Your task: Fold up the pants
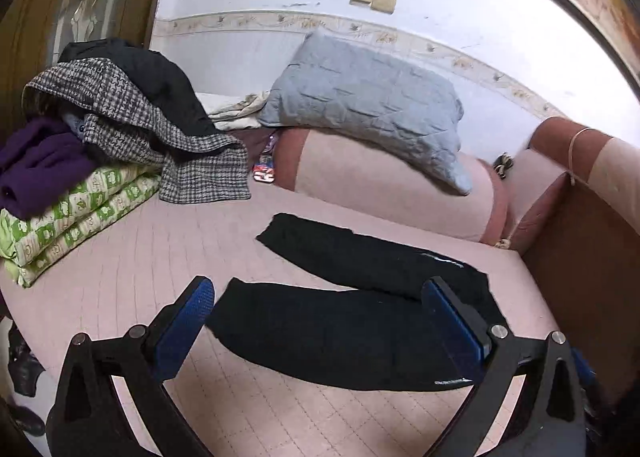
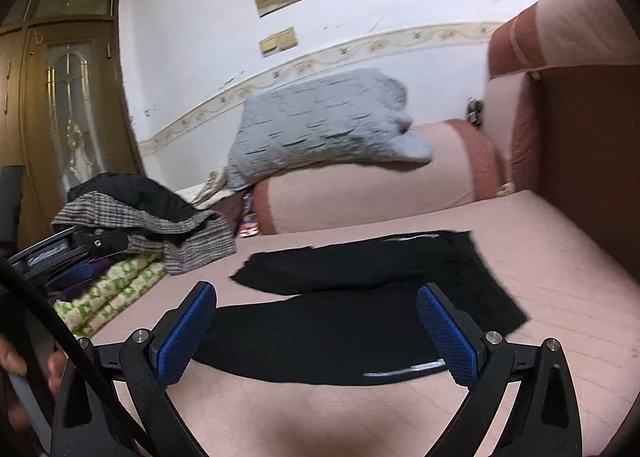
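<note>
Black pants [image 1: 344,321] lie flat on the pink bed, legs spread apart and pointing left, waist to the right. They also show in the right wrist view [image 2: 340,321]. My left gripper [image 1: 320,321] is open and empty, hovering above the near leg. My right gripper [image 2: 316,329] is open and empty, also above the near leg. The left gripper's body [image 2: 68,249] shows at the left of the right wrist view.
A pile of clothes [image 1: 120,129] sits on a folded green-patterned quilt [image 1: 76,217] at the left. A grey pillow [image 1: 368,105] rests on a pink bolster [image 1: 392,185] at the back. A brown headboard [image 1: 584,265] stands at the right. A wooden wardrobe [image 2: 68,89] is behind.
</note>
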The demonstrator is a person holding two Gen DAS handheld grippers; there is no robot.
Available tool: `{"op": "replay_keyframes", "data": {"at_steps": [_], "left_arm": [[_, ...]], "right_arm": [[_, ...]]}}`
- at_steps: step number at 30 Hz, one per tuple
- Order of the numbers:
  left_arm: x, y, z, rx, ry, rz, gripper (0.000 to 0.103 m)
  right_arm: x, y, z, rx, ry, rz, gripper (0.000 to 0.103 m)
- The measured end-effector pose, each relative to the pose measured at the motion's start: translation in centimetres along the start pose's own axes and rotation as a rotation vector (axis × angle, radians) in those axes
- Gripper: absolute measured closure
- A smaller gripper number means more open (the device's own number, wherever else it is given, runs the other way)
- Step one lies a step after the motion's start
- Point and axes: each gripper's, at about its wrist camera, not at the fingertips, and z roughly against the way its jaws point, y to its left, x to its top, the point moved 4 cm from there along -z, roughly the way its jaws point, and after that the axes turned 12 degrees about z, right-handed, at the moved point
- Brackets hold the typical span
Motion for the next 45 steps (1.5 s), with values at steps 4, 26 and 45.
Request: {"op": "replay_keyframes", "data": {"at_steps": [4, 26, 45], "left_arm": [[0.5, -1.1, -1.1, 0.019, -0.016, -0.014, 0.0], [-2.4, -1.5, -2.1, -0.047, -0.022, -0.213, 0.0], [-2.1, 2.3, -3.3, -0.018, 0.118, -0.145, 0.0]], "right_arm": [[-0.7, -1.6, 2.7, -0.09, -0.01, 0.023, 0.001], [-0.1, 3.5, -2.0, -0.116, 0.282, 0.218, 0.001], [-0.4, 6.8, -6.8, -0.011, 0.42, 0.173, 0.001]]}}
